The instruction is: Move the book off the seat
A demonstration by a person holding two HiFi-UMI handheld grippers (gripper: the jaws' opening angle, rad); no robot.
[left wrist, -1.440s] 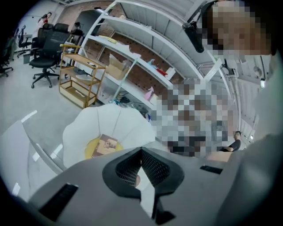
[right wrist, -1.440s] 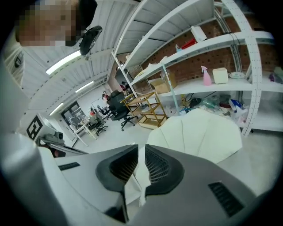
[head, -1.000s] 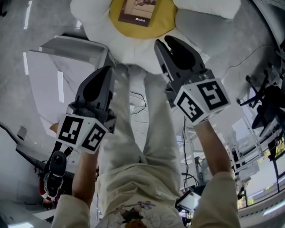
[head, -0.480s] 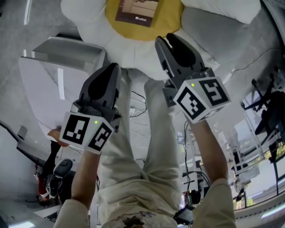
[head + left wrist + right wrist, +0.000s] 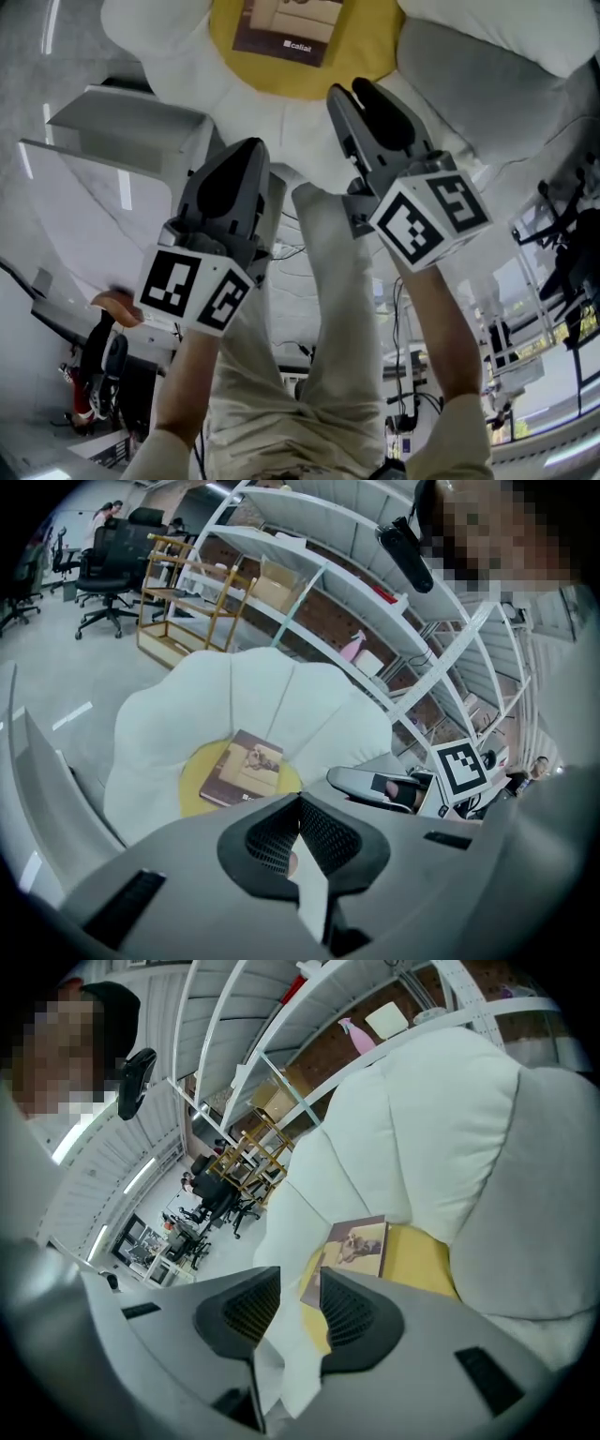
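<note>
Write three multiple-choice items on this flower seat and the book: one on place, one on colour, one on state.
1. The book lies on: A the yellow centre; B a white petal; C the floor.
2. The petals are: A blue; B white; C black.
3. The book is: A open, face down; B standing on edge; C closed, lying flat.
Key: 1 A, yellow shows beside it in each view; 2 B, the petals look white in every view; 3 C, its cover faces up and no pages show.
</note>
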